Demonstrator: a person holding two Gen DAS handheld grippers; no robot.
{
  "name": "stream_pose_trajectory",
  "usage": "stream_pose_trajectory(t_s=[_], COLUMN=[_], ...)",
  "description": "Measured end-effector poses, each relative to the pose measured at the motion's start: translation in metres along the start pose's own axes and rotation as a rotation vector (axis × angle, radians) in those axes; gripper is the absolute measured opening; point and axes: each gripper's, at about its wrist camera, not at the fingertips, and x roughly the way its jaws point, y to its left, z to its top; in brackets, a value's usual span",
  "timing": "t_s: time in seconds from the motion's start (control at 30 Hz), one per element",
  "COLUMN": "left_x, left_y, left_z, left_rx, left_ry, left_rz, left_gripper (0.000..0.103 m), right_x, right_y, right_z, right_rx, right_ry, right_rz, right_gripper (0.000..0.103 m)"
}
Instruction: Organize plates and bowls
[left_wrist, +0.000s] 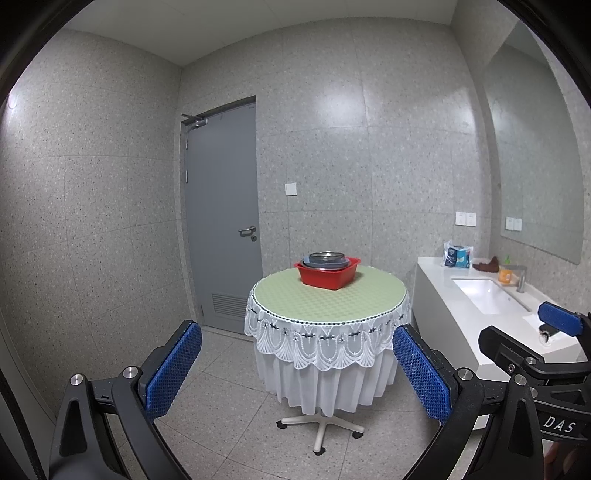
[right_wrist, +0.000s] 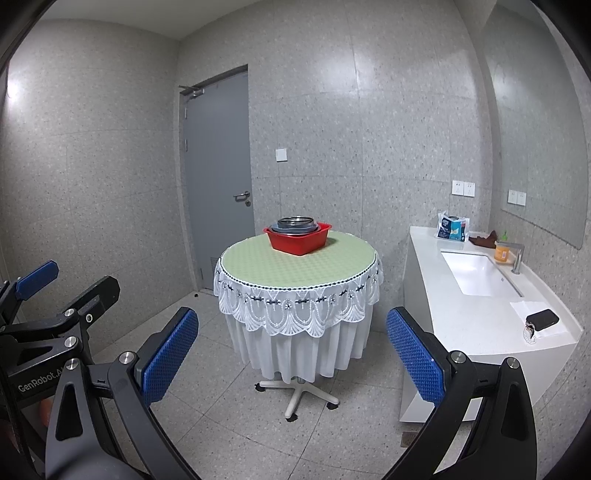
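Note:
A red plastic basin (left_wrist: 327, 275) (right_wrist: 298, 240) stands at the far side of a round table (left_wrist: 328, 301) (right_wrist: 295, 269) with a green top and white lace cloth. Stacked dishes lie in it: a metal bowl (left_wrist: 325, 256) (right_wrist: 295, 222) on top of grey plates. My left gripper (left_wrist: 297, 363) is open and empty, well short of the table. My right gripper (right_wrist: 291, 345) is open and empty too, at a similar distance. Each gripper shows at the edge of the other's view.
A white counter (right_wrist: 480, 317) with a sink (right_wrist: 476, 273) runs along the right wall, bearing a tissue pack (right_wrist: 452, 226), an orange bottle (right_wrist: 501, 253), a brown cloth and a black object (right_wrist: 542, 319). A grey door (right_wrist: 218, 177) is behind the table. The table's wheeled base (right_wrist: 295, 395) stands on tiled floor.

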Motion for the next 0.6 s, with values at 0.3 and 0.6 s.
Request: stream_pose_trajectory(t_s=[0.3, 0.6], left_x=[0.0023, 0.0080], left_y=[-0.0033, -0.0053], left_z=[0.0031, 0.0083], left_rx=[0.002, 0.005], left_ry=[0.006, 0.014], left_rz=[-0.001, 0.003], left_gripper=[0.102, 0.102], right_x=[0.0028, 0.0082], right_y=[-0.0005, -0.0037], right_z=[-0.0010, 0.0011], right_rx=[0.001, 0.006], right_ry=[0.006, 0.015], right_rz=[-0.002, 0.000], right_gripper=[0.103, 0.103])
